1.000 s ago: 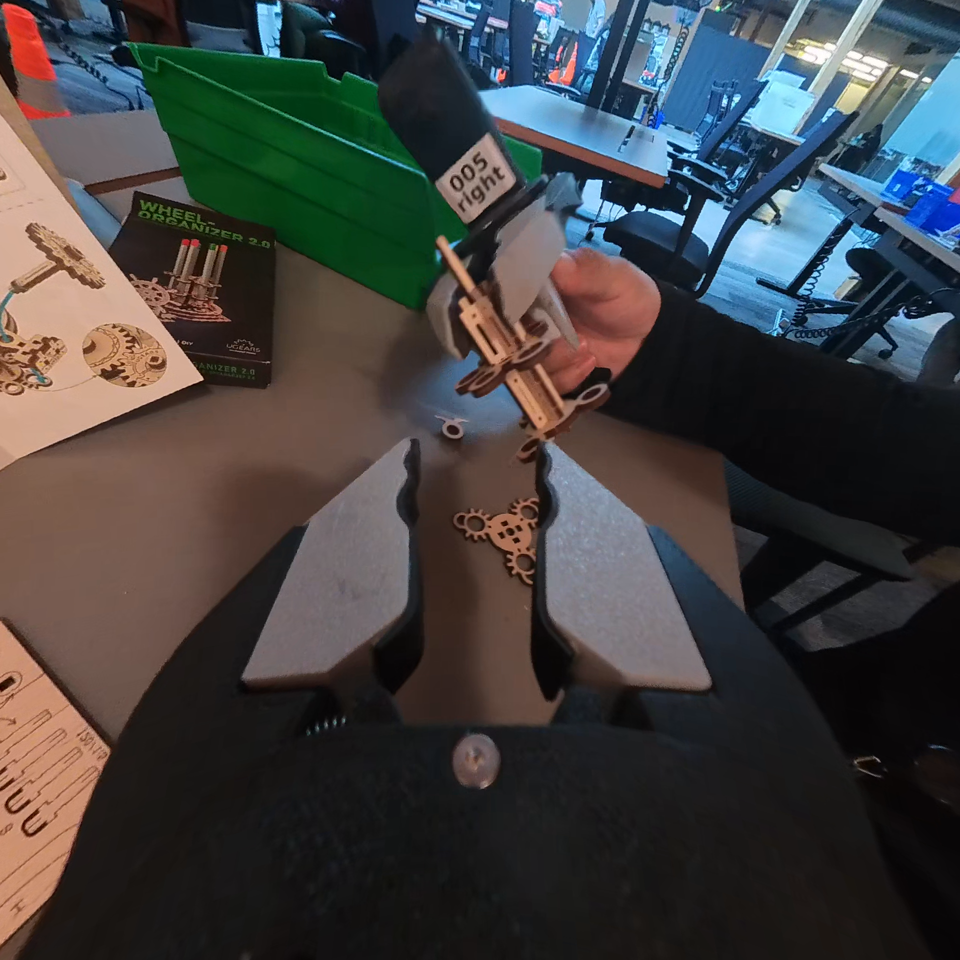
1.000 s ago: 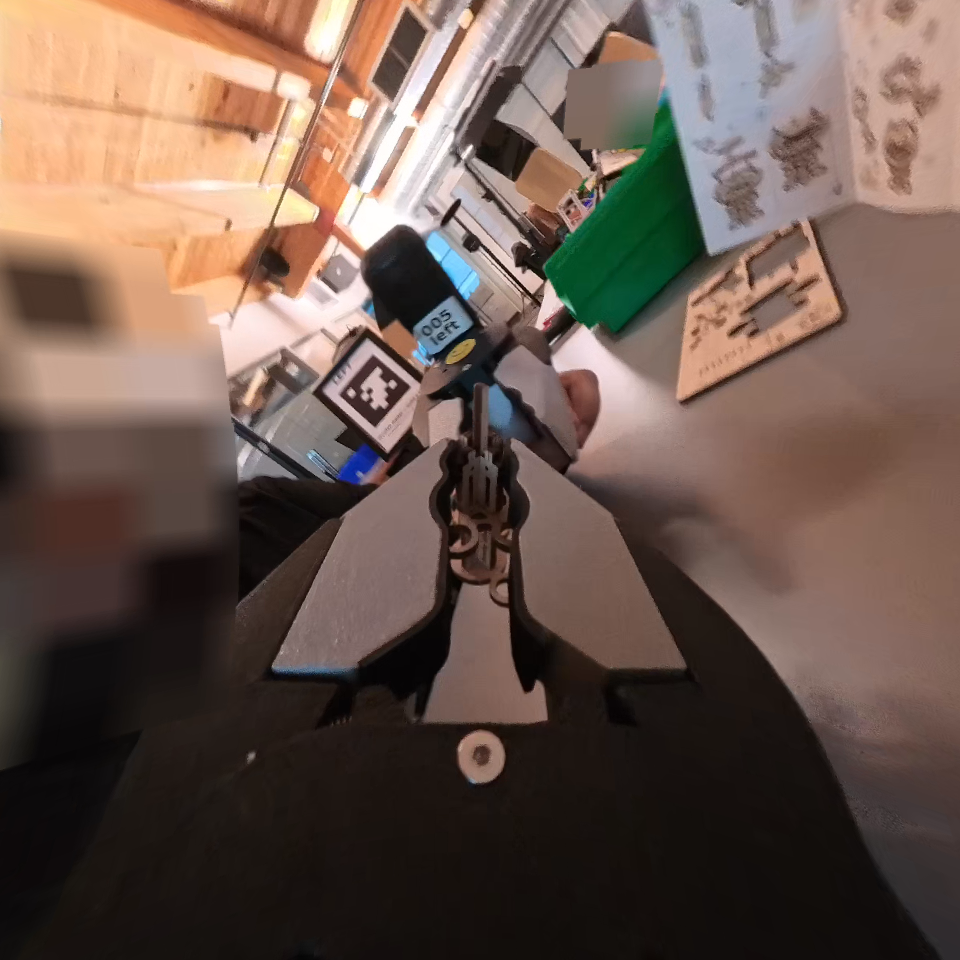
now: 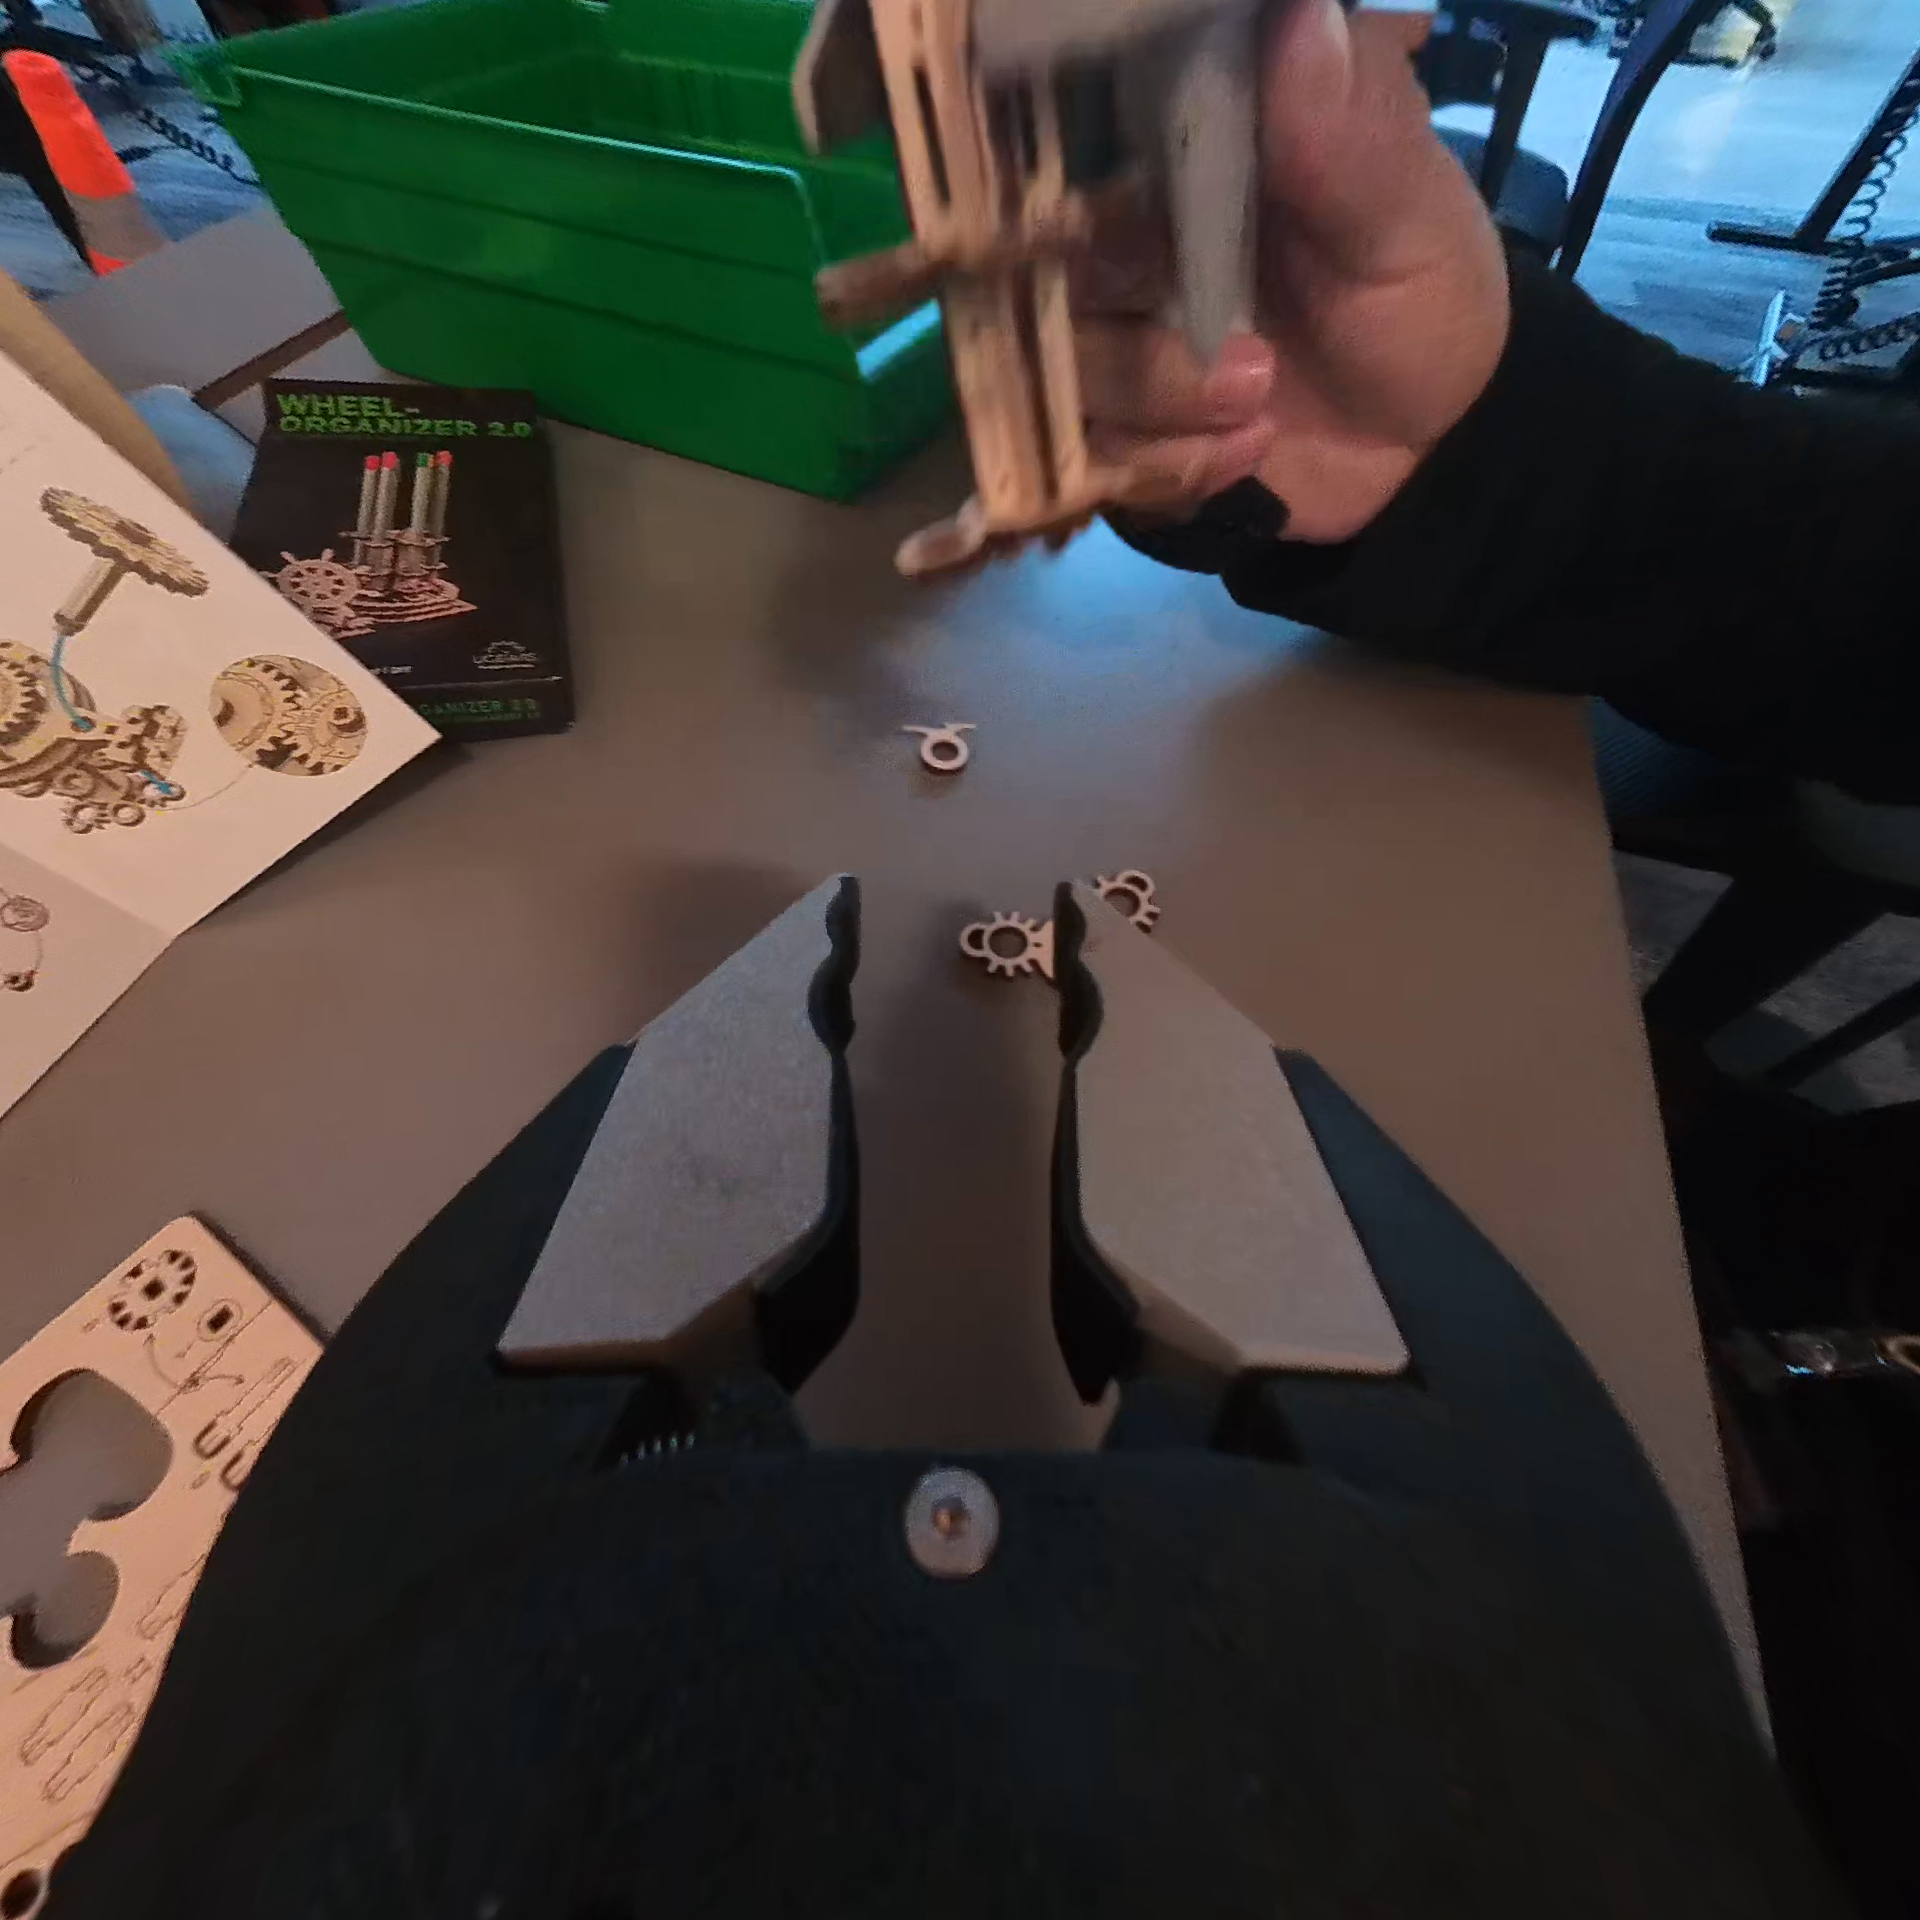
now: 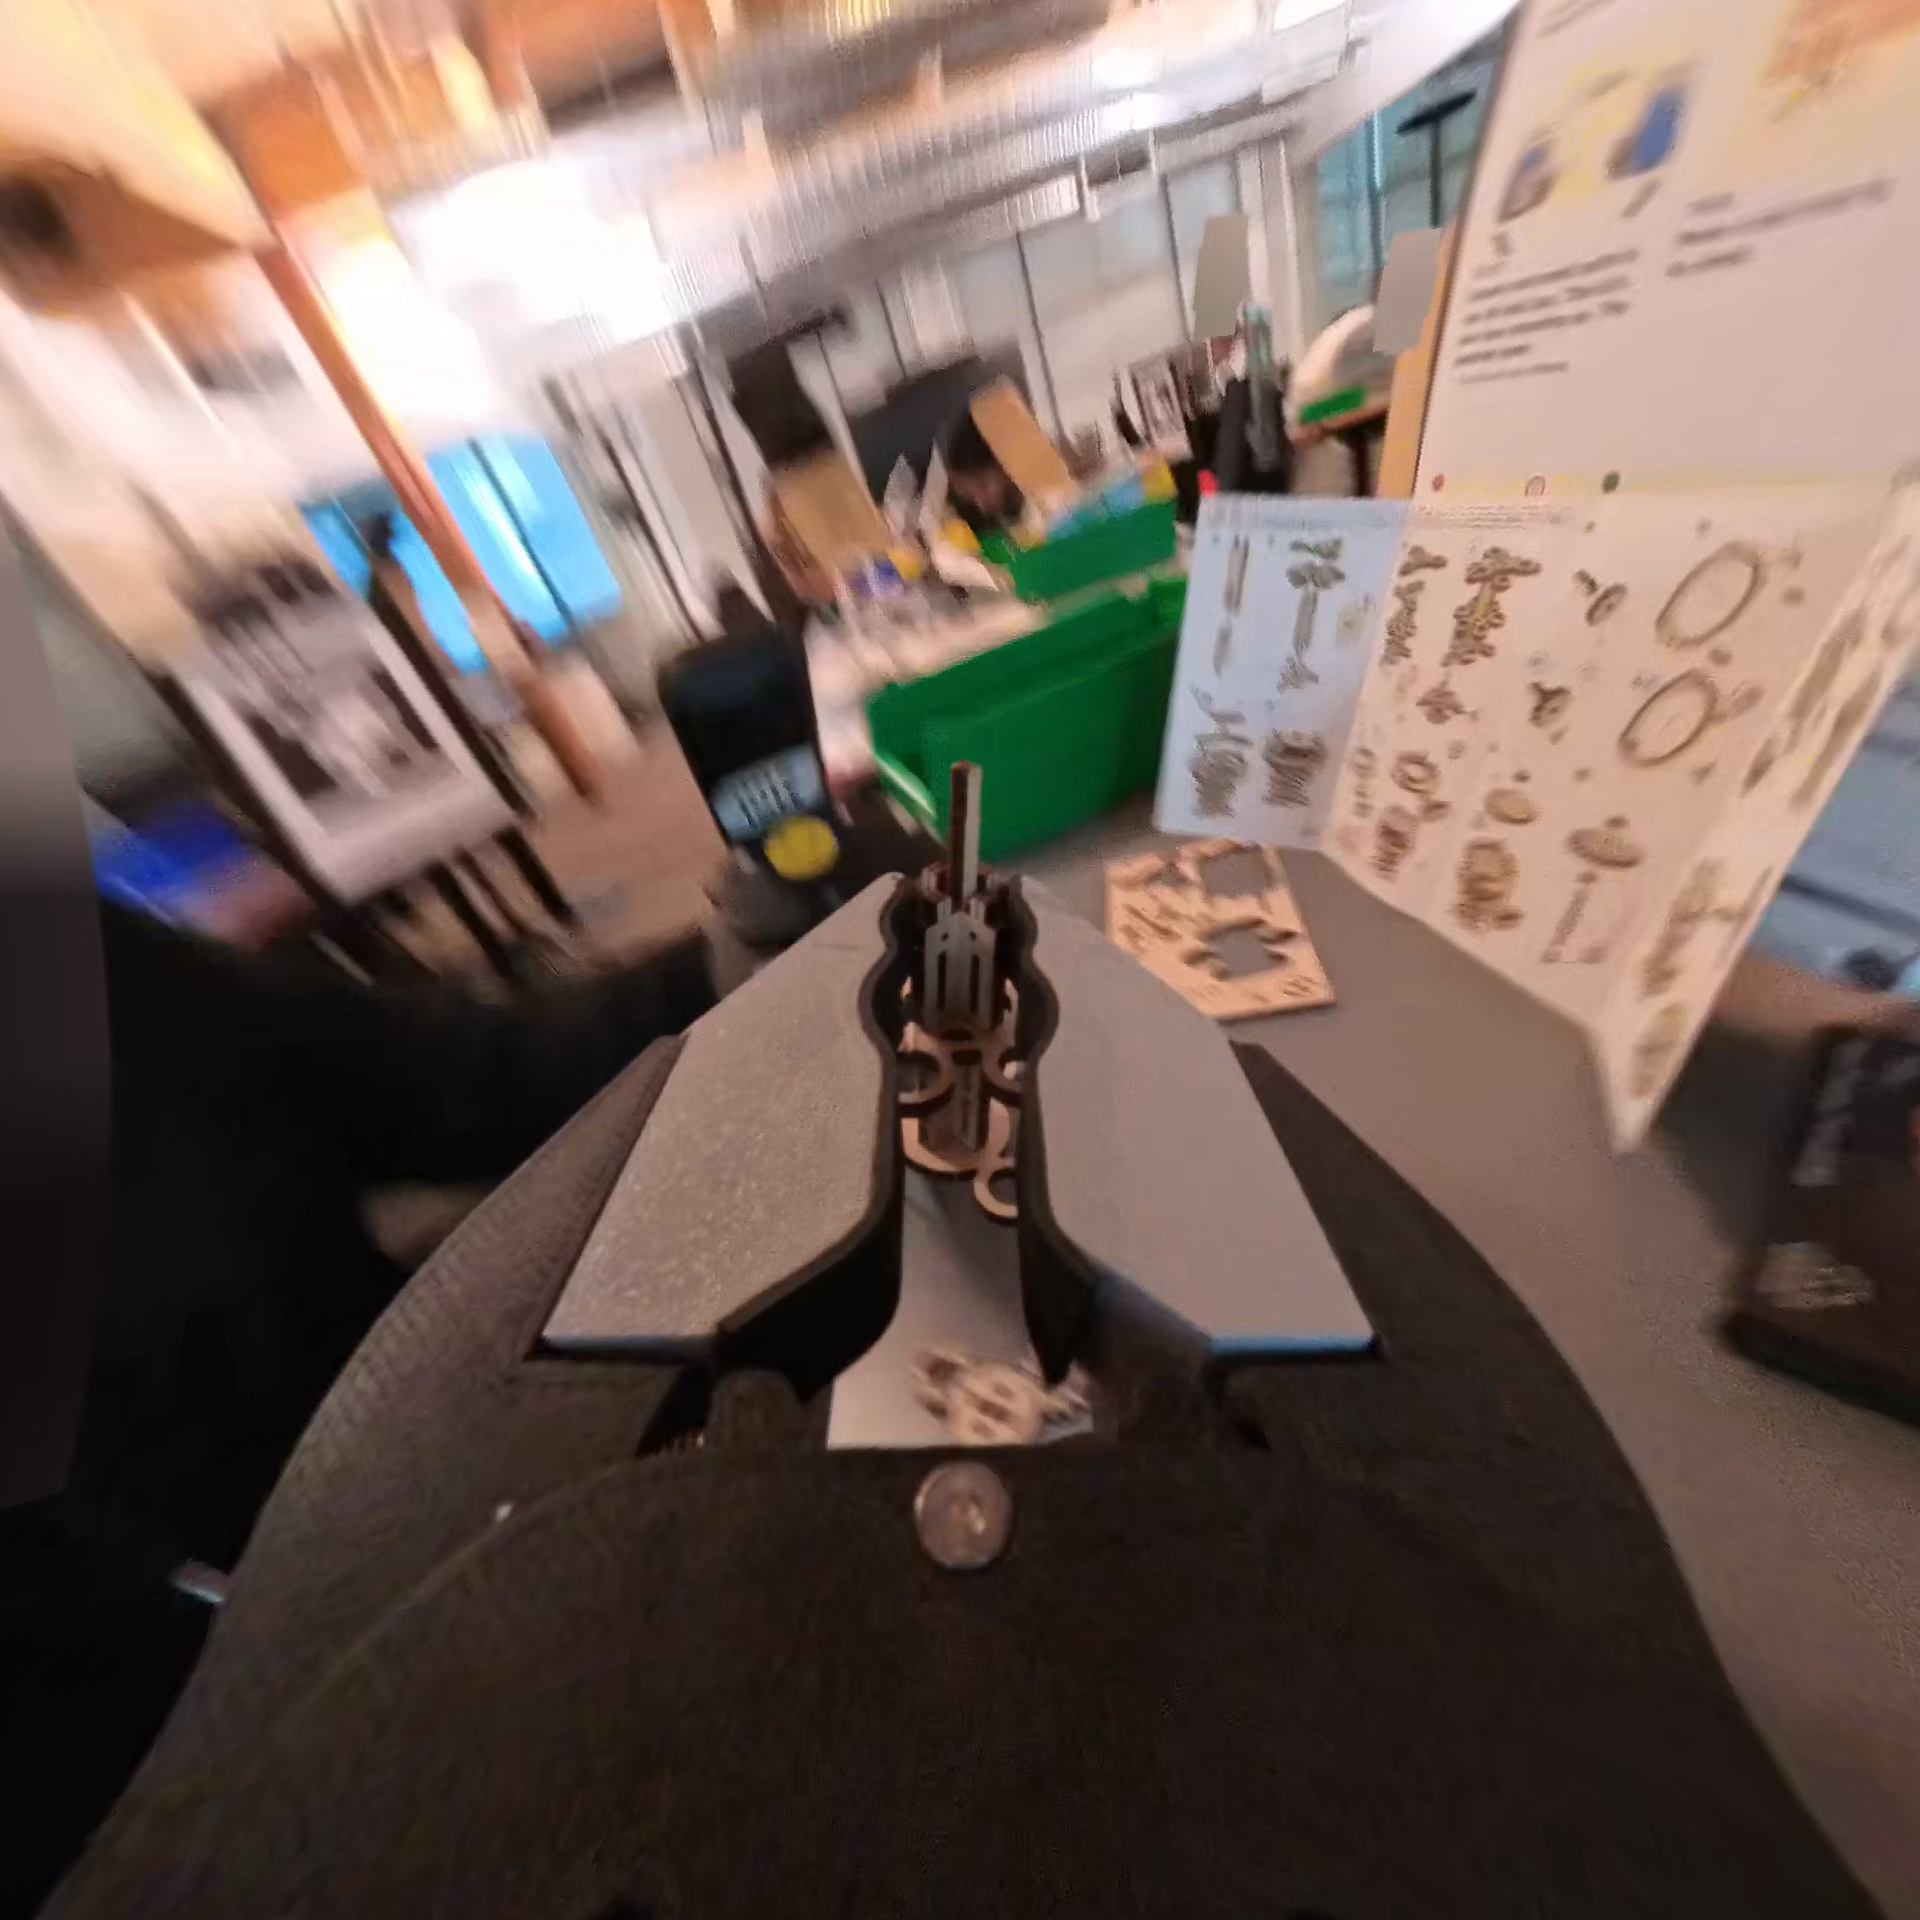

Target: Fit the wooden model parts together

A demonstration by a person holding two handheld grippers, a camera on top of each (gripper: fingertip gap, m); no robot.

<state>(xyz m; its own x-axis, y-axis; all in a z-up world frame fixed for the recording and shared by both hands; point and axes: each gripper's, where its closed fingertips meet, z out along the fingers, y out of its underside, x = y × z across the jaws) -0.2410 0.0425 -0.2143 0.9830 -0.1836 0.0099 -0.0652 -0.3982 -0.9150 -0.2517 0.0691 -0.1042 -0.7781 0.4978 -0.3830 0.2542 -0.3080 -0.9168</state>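
My left gripper (image 3: 956, 914) is open and empty, low over the grey table (image 3: 623, 987). A flat wooden gear piece (image 3: 1003, 943) lies just beyond its right fingertip, partly hidden by it. A small wooden ring piece (image 3: 940, 746) lies farther ahead. My right gripper (image 4: 958, 904) is shut on a wooden axle assembly (image 4: 961, 997) with ringed cross pieces. In the left wrist view this assembly (image 3: 997, 312) is blurred, held high over the table beside a hand (image 3: 1351, 312). The left gripper (image 4: 769, 790) shows blurred ahead in the right wrist view.
A green bin (image 3: 582, 208) stands at the back, a black box (image 3: 416, 561) in front of it. An instruction sheet (image 3: 156, 675) lies at left, and a punched wooden parts sheet (image 3: 104, 1455) at lower left. The table's edge runs along the right. My hands' fingertips stand some 11 centimetres from each other.
The right gripper has lifted the assembly up and nearer to the left camera. The left gripper has dropped lower toward the gear piece. The right view has swung across the room.
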